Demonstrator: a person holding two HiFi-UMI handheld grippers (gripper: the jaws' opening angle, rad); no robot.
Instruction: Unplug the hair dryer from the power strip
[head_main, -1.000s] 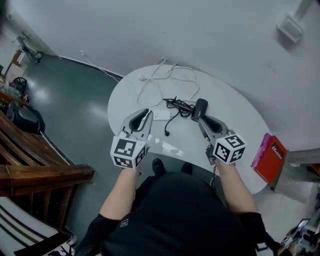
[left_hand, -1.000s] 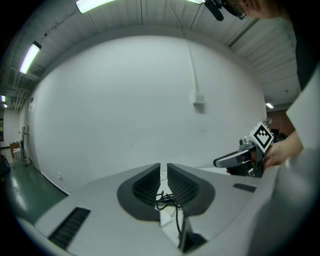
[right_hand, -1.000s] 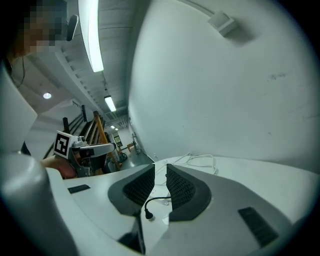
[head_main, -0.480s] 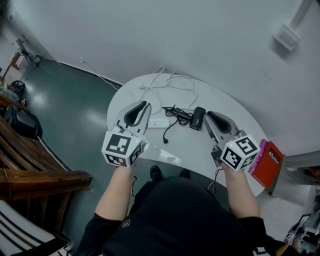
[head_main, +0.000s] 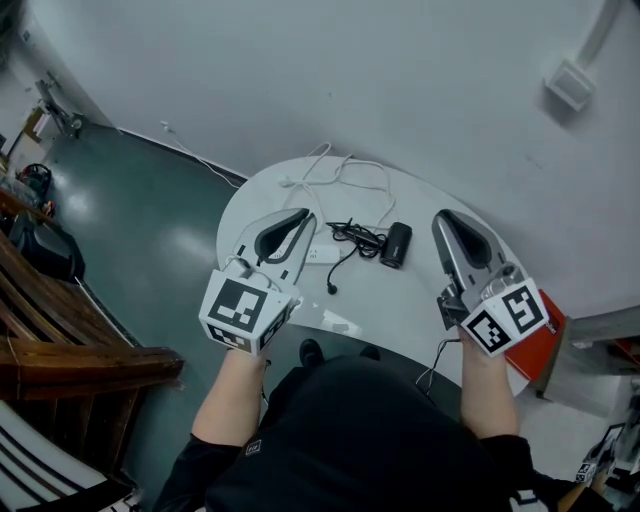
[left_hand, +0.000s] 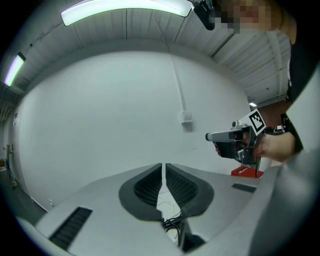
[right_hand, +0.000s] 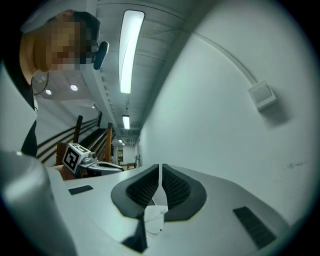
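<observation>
A black hair dryer (head_main: 397, 244) lies on the round white table (head_main: 450, 300) with its black cord bundled (head_main: 355, 235) beside it. Its black plug (head_main: 330, 290) lies loose on the tabletop, apart from the white power strip (head_main: 322, 255). My left gripper (head_main: 300, 214) (left_hand: 163, 167) hangs above the strip; its jaws are closing, nearly together, with nothing between them. Held high over the table's right side, my right gripper (head_main: 445, 215) (right_hand: 160, 170) has its jaws together and empty. Each gripper shows in the other's view: the right gripper (left_hand: 215, 136) and the left gripper (right_hand: 117, 168).
The strip's white cord (head_main: 335, 170) loops across the far side of the table toward the wall. A red box (head_main: 538, 352) sits at the table's right edge, half hidden behind the right marker cube. Wooden stairs (head_main: 60, 330) stand at the left over a dark green floor.
Both grippers have lifted up away from the tabletop, the right one more. The left jaws have narrowed. Dryer, plug and strip have stayed put.
</observation>
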